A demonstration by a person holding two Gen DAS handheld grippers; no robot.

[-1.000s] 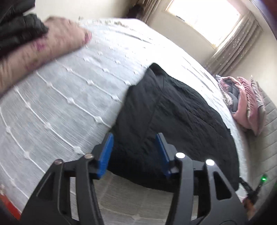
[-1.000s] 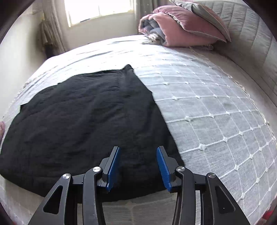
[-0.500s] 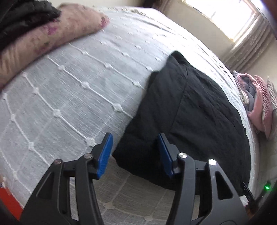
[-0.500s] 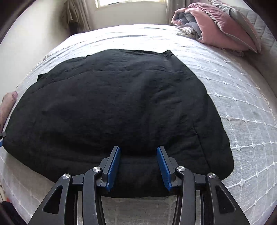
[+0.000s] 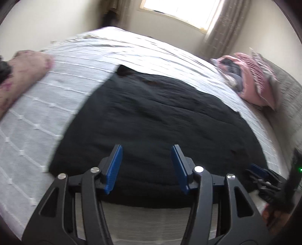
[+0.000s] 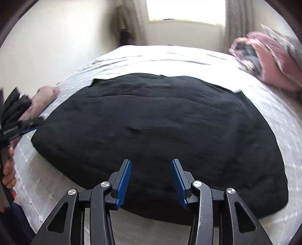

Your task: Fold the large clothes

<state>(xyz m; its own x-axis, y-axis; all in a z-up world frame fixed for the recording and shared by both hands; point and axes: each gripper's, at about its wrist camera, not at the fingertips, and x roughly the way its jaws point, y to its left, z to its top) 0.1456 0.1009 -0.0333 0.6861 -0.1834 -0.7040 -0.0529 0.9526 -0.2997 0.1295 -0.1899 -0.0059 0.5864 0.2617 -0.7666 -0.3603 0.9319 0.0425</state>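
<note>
A large black garment (image 5: 154,120) lies spread flat on the white quilted bed (image 5: 37,105); it also shows in the right wrist view (image 6: 160,128). My left gripper (image 5: 146,166) is open and empty, held just above the garment's near edge. My right gripper (image 6: 150,181) is open and empty, also above the near edge, further right. The right gripper's tip (image 5: 261,172) shows at the right of the left wrist view. The left gripper (image 6: 22,128) shows at the left of the right wrist view.
A pink folded bundle with a grey pillow (image 5: 251,79) lies at the head of the bed, also in the right wrist view (image 6: 268,62). A pinkish cloth with dark clothes (image 5: 24,67) sits at the left. A bright window (image 6: 186,9) is behind the bed.
Both views have swung toward the middle of the garment's near edge. The left gripper has moved right from the garment's left corner. Both grippers stay open.
</note>
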